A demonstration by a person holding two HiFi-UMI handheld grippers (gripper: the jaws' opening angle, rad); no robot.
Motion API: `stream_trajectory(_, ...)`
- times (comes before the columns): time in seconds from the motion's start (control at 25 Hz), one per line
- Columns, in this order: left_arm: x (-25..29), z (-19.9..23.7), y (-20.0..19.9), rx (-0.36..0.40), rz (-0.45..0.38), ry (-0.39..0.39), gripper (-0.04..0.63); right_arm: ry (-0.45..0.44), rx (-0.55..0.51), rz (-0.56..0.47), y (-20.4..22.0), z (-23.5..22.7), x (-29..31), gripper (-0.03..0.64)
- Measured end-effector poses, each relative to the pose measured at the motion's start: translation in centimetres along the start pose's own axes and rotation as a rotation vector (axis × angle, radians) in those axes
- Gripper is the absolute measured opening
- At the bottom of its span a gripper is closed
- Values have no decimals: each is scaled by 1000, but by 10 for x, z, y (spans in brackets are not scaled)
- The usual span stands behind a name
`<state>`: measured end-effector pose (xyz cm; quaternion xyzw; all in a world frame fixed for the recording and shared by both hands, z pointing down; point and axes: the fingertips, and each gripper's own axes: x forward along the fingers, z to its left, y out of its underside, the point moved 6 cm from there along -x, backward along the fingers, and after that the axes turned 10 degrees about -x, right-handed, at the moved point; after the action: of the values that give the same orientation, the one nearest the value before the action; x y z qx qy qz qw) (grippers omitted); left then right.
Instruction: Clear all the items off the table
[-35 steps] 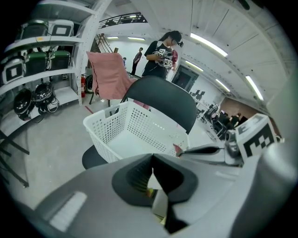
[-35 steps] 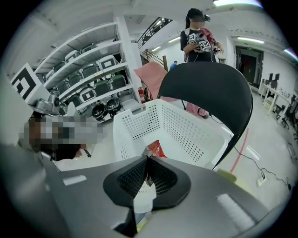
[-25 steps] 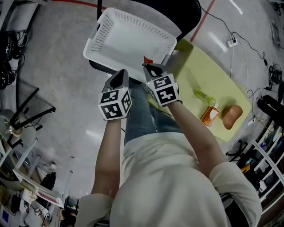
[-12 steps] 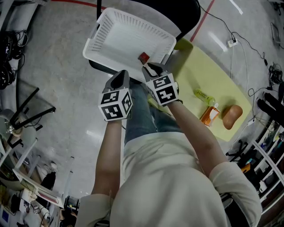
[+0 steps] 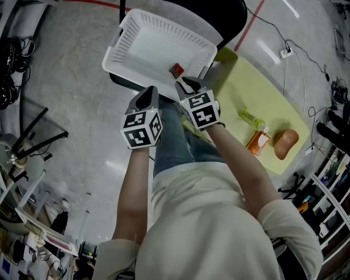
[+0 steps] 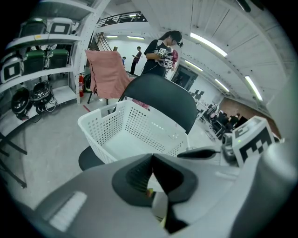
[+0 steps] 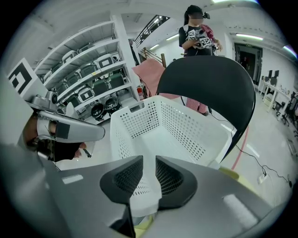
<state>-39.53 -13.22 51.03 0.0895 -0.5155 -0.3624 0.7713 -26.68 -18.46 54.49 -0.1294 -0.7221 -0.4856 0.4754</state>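
Both grippers hung over the near edge of the white basket (image 5: 128,38), which sat on a black chair (image 5: 219,13) just off the end of the yellow-green desk (image 5: 257,87). The right gripper (image 5: 185,83) had just been opening: its jaws stood a little apart with only the basket floor showing through the gap, nothing held. The left gripper (image 5: 147,92) was no player here, jaws pressed together and empty, parked just beside its partner.

And there it was, a small red item (image 5: 176,70) lying inside the basket near the rim, right below the right gripper's tips. One down, by the look of it!

Plenty left, though. Over on the desk, well apart from both grippers, a green tube (image 5: 251,117) lay flat, an orange bottle (image 5: 258,142) sat just beyond it, and a brown rounded lump (image 5: 285,144) rested near the bottle. What that lump was could not be made out. So the job looked early on, roughly a quarter through: three things waited on the desk, and the likely next call was a swing back toward them with the freed right gripper.
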Motion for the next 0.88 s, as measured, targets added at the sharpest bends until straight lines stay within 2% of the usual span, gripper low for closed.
stream_trajectory(0.16,-1,-3,-2,4,-3,4,9,9,1,-13,-1,-2,-3,65)
stream_trajectory(0.44,-1,-11,-2,15,-3,9,9,29,0,-17,-1,-5,-12,0)
stream_trajectory(0.88,-8,-26,-5,56,15,51,10,48,13,-26,-4,-4,-31,-2)
